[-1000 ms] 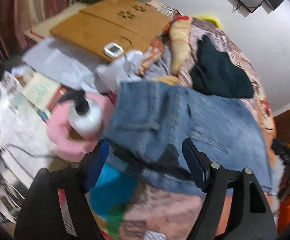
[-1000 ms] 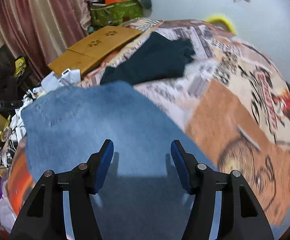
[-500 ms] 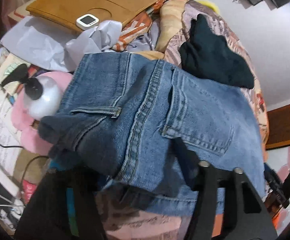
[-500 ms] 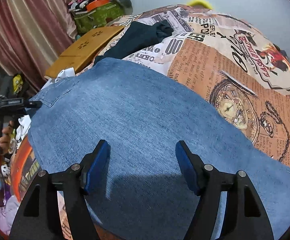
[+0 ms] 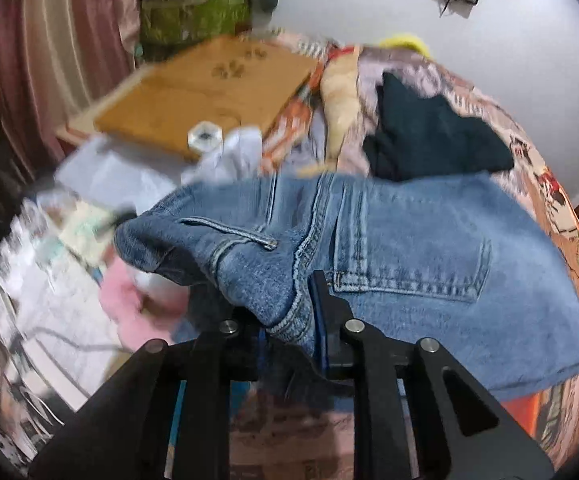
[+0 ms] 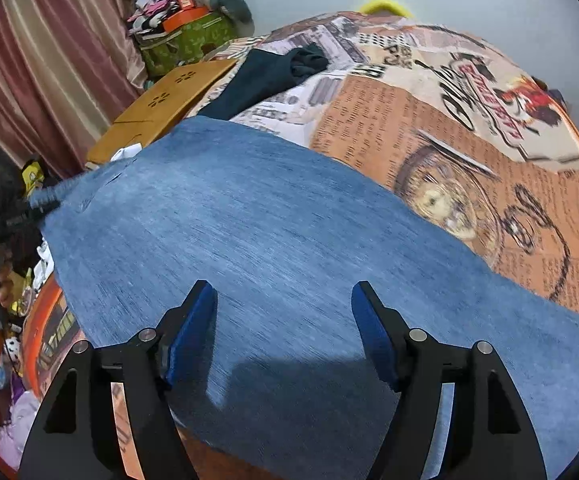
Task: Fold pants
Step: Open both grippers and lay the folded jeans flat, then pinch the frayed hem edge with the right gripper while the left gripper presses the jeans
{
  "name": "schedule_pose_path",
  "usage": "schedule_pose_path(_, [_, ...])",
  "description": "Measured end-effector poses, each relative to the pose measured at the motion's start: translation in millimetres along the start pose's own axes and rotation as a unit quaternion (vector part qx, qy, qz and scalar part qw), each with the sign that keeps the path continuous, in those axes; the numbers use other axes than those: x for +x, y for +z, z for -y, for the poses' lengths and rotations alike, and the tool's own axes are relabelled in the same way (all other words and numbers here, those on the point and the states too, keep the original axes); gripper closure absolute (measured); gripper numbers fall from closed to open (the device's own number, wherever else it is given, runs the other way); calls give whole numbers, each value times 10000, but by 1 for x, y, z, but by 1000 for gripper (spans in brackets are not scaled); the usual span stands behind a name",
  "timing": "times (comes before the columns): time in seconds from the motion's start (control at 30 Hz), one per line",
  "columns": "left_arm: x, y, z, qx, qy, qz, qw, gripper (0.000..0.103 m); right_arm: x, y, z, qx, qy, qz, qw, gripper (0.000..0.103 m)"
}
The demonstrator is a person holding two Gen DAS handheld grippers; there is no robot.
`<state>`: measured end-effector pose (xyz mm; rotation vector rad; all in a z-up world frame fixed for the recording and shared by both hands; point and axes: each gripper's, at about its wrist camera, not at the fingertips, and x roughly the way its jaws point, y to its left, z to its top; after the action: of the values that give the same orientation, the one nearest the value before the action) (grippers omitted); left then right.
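Observation:
Blue denim pants (image 5: pixel 409 240) lie across the printed bedspread, back pocket up. In the left wrist view my left gripper (image 5: pixel 289 312) has its jaws closing on the bunched waistband at the centre seam; denim fills the gap and hides the left pad. The right wrist view shows the pants' leg (image 6: pixel 269 208) spread flat, with my right gripper (image 6: pixel 283 308) just above it. Its jaws are opening, with nothing between the blue pads (image 6: pixel 373 332). Far left in that view, the left gripper (image 6: pixel 37 204) holds the pants' end.
A dark garment (image 5: pixel 429 136) lies on the bedspread (image 6: pixel 469 140) beyond the pants. A wooden board (image 5: pixel 209 92), papers and a pink object (image 5: pixel 129 304) crowd the left side. A green box (image 6: pixel 185 40) and curtain (image 6: pixel 29 60) stand behind.
My left gripper went from open in front of the waistband to closed on it, and the waist has bunched up. My right gripper slid over the leg and its jaws widened.

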<state>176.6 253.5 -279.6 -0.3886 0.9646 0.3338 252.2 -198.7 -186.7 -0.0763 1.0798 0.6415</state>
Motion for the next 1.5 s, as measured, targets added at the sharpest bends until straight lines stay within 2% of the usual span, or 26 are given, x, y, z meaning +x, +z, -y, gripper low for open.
schedule_pose_path(0.07, [17,-12,-5,-89,-105,-278,9995,80,-5,-5,14,188,-45,-28,9998,33])
schedule_pose_path(0.17, [24,-23,-8,-124,-126,-332,9993,73,-17,-22,42,584,-215,-35,9981,33])
schedule_pose_path(0.23, [21,-25,-9,-130,59,-292,9995,60,-23,-35,57,753,-483,-85,9960,33])
schedule_pose_path(0.3, [18,-27,-9,15,464,-239,9986,40,-29,-52,76,913,-749,-137,9929,33])
schedule_pose_path(0.4, [8,-29,-9,288,697,-171,9970,37,-47,-74,102,1127,-972,-53,9889,34])
schedule_pose_path(0.47, [-3,-27,-3,528,883,-118,9946,38,-61,-83,111,1168,-1290,-26,9847,34])
schedule_pose_path(0.57, [-23,-22,11,918,1260,90,9877,38,-85,-94,124,1333,-1498,120,9796,33])
schedule_pose_path(0.63, [-36,-16,21,1080,1344,236,9848,37,-102,-103,134,1527,-1667,272,9737,33])
schedule_pose_path(0.73, [-52,-4,39,1134,1180,387,9858,33,-124,-116,152,1919,-1882,530,9617,31])
schedule_pose_path(0.87, [-61,9,75,1260,671,451,9887,29,-152,-134,185,2455,-2029,867,9440,31])
schedule_pose_path(0.9, [-60,12,89,1330,554,444,9886,27,-158,-138,197,2615,-2031,944,9389,31])
schedule_pose_path(1.03, [-50,15,137,1564,130,312,9871,26,-158,-139,233,2971,-1837,1014,9315,32])
schedule_pose_path(1.1, [-43,13,161,1725,-84,219,9847,26,-151,-139,243,3048,-1722,931,9321,37])
schedule_pose_path(1.23, [-24,2,205,2081,-209,-16,9779,25,-126,-142,258,3244,-1233,629,9357,67])
schedule_pose_path(1.27, [-19,-1,213,2162,-203,-92,9761,25,-124,-143,257,3230,-1193,623,9368,72])
schedule_pose_path(1.3, [-12,-5,220,2234,-190,-190,9743,25,-126,-141,253,3127,-1252,663,9392,75])
schedule_pose_path(1.33, [-6,-9,224,2269,-182,-272,9734,25,-127,-140,250,3002,-1340,669,9421,87])
schedule_pose_path(1.37, [-1,-12,227,2284,-162,-330,9729,25,-130,-138,246,2843,-1517,647,9445,93])
schedule_pose_path(1.43, [0,-15,228,2246,-79,-227,9742,21,-136,-135,242,2559,-1728,705,9485,99])
schedule_pose_path(1.5, [1,-12,229,2236,-58,-265,9743,20,-147,-133,240,2391,-1806,847,9503,100])
